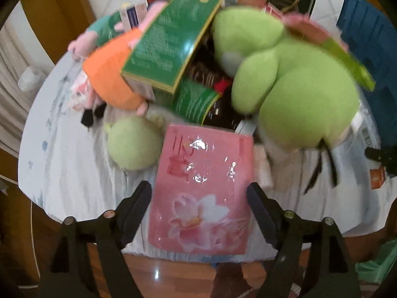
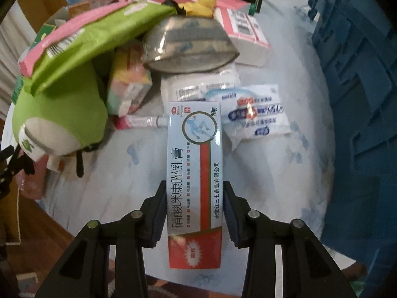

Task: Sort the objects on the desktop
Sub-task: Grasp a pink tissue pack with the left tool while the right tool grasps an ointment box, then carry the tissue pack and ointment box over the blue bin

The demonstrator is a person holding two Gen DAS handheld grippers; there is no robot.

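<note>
My left gripper is shut on a pink flower-printed tissue pack held over the near edge of the round white table. Behind it lies a heap: a big green plush, a small green plush ball, an orange plush and a green box. My right gripper is shut on a long white-and-red ointment box held above the table. The green plush also shows in the right wrist view.
A blue plastic crate stands at the right, also in the left wrist view. On the table lie a grey foil-wrapped bundle, a blue-white sachet pack, a pink-white box, a yellow duck and a green-pink bag.
</note>
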